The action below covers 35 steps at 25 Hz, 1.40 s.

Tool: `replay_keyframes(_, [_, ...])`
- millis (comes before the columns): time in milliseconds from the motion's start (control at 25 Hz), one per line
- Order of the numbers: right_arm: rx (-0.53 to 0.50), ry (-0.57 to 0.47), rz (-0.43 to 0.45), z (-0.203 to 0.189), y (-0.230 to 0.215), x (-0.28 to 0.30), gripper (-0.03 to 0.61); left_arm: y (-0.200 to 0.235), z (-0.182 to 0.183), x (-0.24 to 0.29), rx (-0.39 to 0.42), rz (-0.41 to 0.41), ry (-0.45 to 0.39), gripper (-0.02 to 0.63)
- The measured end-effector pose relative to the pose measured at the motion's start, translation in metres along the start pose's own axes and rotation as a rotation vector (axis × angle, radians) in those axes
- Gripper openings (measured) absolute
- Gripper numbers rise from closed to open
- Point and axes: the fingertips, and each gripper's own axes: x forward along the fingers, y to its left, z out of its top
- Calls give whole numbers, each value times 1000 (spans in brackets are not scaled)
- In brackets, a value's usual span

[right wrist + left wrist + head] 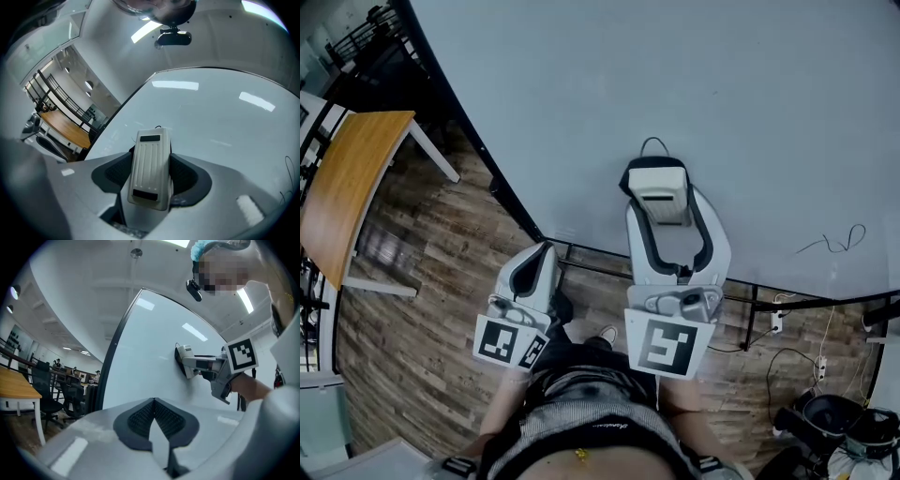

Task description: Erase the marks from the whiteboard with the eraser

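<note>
Right gripper (667,208) is shown clamped on a white ribbed eraser (659,187), which is gripped by its long sides between the 2 dark jaw pads. The eraser is pressed flat against the whiteboard (581,84), near the board's lower edge. 1 thin dark loop (653,143) is seen at the eraser's top end; whether it is a drawn mark cannot be told. 1 scribbled line (836,242) is drawn on the board, well to the eraser's right. Left gripper (532,274) is held beside the board's bottom edge, jaws pressed together with nothing between them. 1 wooden table (347,183) is seen far left on a plank floor (422,319).
</note>
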Motion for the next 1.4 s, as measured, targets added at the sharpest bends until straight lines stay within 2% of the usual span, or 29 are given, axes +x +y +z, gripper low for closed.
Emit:
replay_keyframes(80, [19,96,-1,-11,2,-3,259,-7,2,6,7,-27,-1,3])
replay_keyframes(160, [69,218,-12,-39,7,-15,259,-15,4,12,12,-53,0,3])
replay_keyframes(240, [107,297,-22,-62,10,-27,259,-23,6,19,9,-81,-6,3])
replay_keyframes(280, [107,292,-24,-64,10,-28,259,-27,8,22,6,-94,-10,3])
replay_keyframes(320, [86,244,-22,-56,9,-26,259,-31,8,24,3,-106,-13,3])
replay_keyframes(440, [-17,51,6,-13,4,-9,259,-43,12,29,0,-128,-21,3])
replay_keyframes(560, [-25,-9,27,24,-1,5,259,-50,17,30,-3,-133,-36,3])
replay_keyframes(720, [-40,-15,64,49,0,15,259,-49,25,27,-7,-119,-44,3])
replay_keyframes(840, [-75,-24,86,42,8,18,261,-40,31,29,-9,-109,-50,3])
replay_keyframes(1000, [57,-101,33,45,10,18,261,-38,32,28,-15,-108,-50,3])
replay_keyframes(1200, [-29,-29,76,67,7,34,259,-41,25,33,-16,-122,-31,3])
replay_keyframes(1400, [-45,-47,63,64,7,30,259,-48,13,31,-26,-139,-13,3])
